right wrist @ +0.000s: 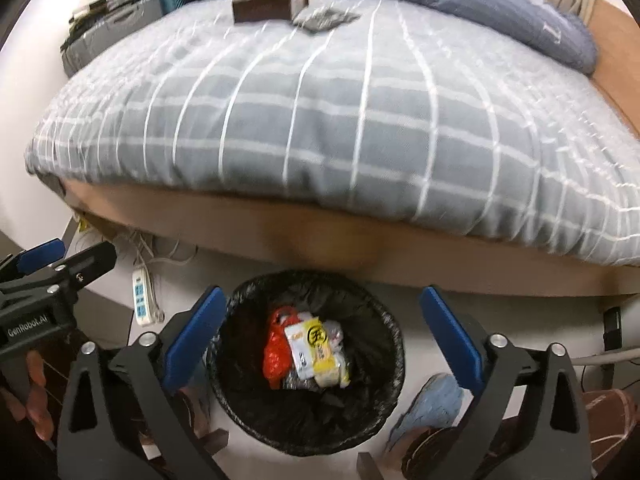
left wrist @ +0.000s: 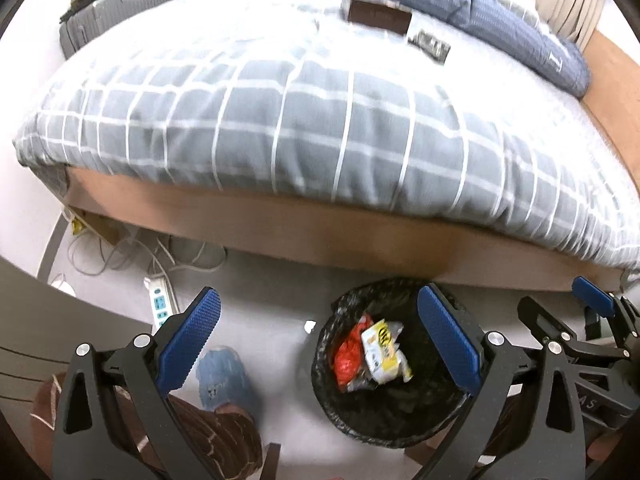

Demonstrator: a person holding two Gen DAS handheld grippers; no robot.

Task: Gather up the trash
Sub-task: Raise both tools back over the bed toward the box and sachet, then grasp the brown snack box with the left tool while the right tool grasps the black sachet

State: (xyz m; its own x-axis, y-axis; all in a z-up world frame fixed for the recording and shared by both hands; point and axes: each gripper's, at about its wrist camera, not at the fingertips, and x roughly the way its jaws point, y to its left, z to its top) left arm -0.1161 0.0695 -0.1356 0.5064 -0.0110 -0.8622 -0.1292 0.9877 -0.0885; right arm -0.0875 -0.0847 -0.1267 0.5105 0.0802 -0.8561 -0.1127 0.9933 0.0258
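Grippers: right gripper [right wrist: 322, 332] released, empty | left gripper [left wrist: 318, 334] released, empty | bin [right wrist: 240, 360] below right gripper, holding wrappers [right wrist: 316, 354]

Both wrist views look steeply down from near above the floor beside the bed [left wrist: 280, 128]. The right view holds the bin [right wrist: 308, 360] at lower centre; the left shows it [left wrist: 392, 364] lower right. Both share bed, bin and power strip [left wrist: 160, 304].

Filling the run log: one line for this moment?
left gripper: open, empty | right gripper: open, empty | wrappers: in bin
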